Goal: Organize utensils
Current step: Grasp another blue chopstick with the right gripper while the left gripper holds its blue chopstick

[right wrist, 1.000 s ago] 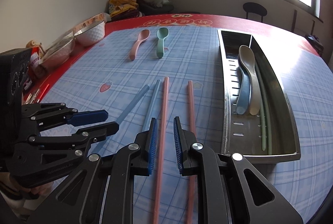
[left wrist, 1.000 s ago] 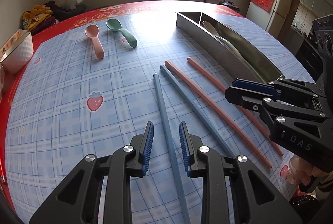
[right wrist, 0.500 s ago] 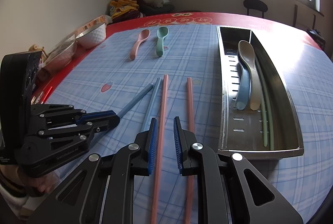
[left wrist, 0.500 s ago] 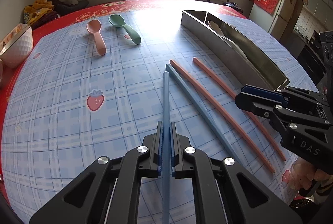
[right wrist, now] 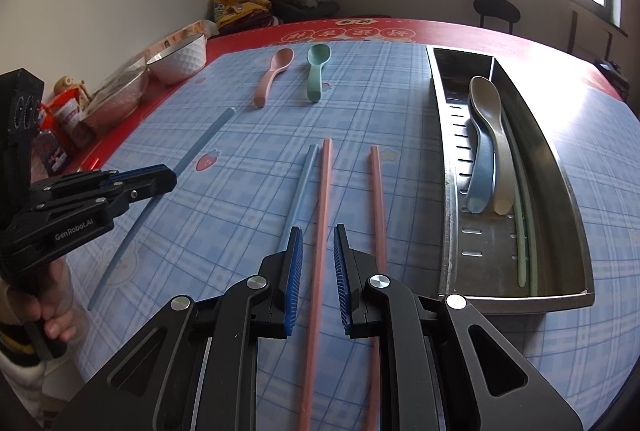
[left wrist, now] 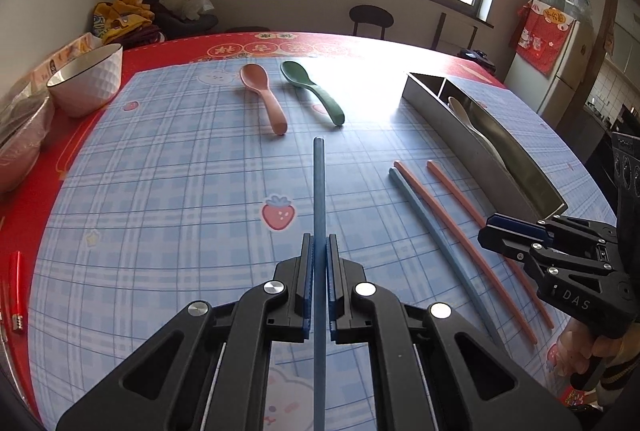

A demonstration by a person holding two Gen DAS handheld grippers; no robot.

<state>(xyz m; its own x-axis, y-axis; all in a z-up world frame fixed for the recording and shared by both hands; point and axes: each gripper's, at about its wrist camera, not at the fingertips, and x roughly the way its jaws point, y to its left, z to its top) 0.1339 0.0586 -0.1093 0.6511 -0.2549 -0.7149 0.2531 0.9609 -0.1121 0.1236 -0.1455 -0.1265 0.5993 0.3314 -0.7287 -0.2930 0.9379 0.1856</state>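
Note:
My left gripper (left wrist: 319, 263) is shut on a blue chopstick (left wrist: 319, 191) and holds it off the table; it also shows in the right wrist view (right wrist: 160, 179). My right gripper (right wrist: 317, 243) is open, its jaws on either side of a pink chopstick (right wrist: 322, 215). A second blue chopstick (right wrist: 302, 187) and a second pink chopstick (right wrist: 377, 199) lie beside it. A metal tray (right wrist: 560, 175) at the right holds a blue spoon (right wrist: 482, 167), a beige spoon (right wrist: 496, 135) and green chopsticks (right wrist: 524, 223). A pink spoon (left wrist: 264, 97) and a green spoon (left wrist: 316, 91) lie farther back.
A white bowl (left wrist: 86, 81) and packets stand at the left edge on the red border. A red lighter (left wrist: 15, 289) lies near the left edge. Clothes are piled at the far side (left wrist: 128, 17). A stool (left wrist: 371, 19) stands beyond the table.
My left gripper closed on the blue chopstick, lifted it and swung left, away from the other chopsticks. My right gripper stayed open over the pink chopstick.

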